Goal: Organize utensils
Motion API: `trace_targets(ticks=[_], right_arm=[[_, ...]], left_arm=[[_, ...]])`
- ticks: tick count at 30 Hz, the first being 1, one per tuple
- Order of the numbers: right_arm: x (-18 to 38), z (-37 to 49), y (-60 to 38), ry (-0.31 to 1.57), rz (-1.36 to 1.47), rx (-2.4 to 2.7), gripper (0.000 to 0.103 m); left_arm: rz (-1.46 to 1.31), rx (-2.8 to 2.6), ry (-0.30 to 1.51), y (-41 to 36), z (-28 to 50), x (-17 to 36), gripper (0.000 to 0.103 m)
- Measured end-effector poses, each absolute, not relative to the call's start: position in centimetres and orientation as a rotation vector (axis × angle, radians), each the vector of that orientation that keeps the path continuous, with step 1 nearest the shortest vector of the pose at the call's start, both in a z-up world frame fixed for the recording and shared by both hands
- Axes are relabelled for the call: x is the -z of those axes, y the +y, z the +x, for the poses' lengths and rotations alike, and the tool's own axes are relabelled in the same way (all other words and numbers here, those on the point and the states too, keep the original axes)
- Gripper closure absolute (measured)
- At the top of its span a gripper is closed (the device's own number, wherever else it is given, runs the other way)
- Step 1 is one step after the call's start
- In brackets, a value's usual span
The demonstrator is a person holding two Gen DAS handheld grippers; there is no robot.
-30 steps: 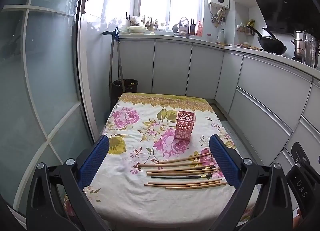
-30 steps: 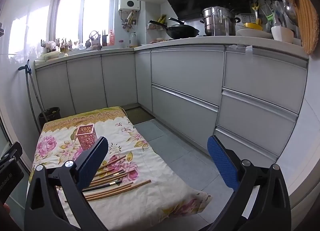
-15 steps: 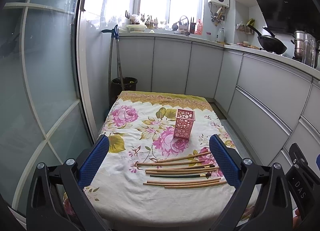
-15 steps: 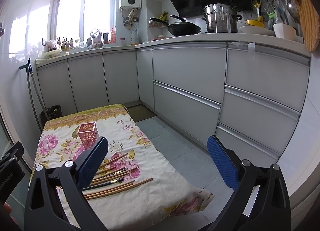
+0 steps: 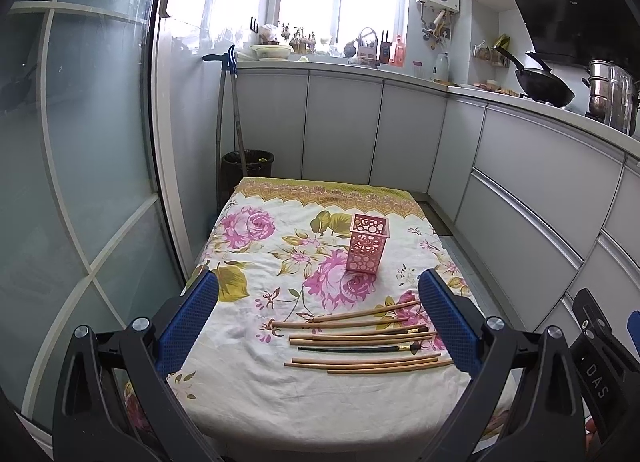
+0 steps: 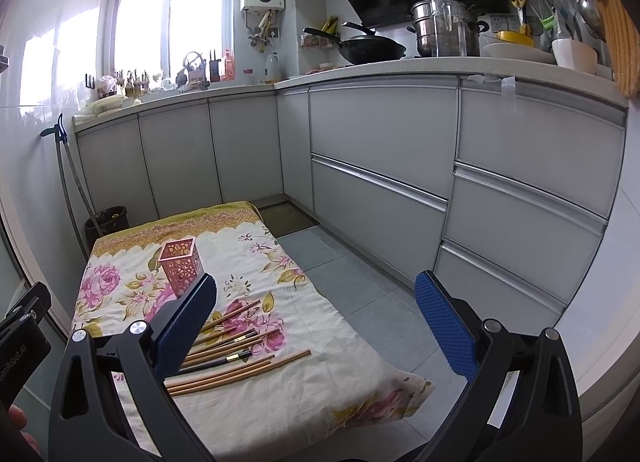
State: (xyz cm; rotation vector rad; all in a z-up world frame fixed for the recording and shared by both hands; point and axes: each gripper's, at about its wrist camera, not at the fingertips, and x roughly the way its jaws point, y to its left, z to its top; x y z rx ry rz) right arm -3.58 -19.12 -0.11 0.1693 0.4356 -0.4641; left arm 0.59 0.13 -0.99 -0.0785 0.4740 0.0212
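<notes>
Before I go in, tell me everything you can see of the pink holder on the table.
The pink utensil holder is a tall square cup, plastic by its look, its walls pierced with round holes of mixed sizes. It stands upright with its open top up; nothing shows sticking out of it. It sits on the floral tablecloth near the middle, beyond the loose chopsticks and apart from them. Neither pair of tongs touches it.
</notes>
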Motion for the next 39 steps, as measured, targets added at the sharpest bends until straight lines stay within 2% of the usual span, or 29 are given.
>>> trace_targets(ticks=[39], right_arm=[[2.7,-1.6,-21.6,0.499,0.232,0.477,0.006]], left_arm=[[-0.027,-0.008,0.542,-1.9,3.2,3.2,0.007]])
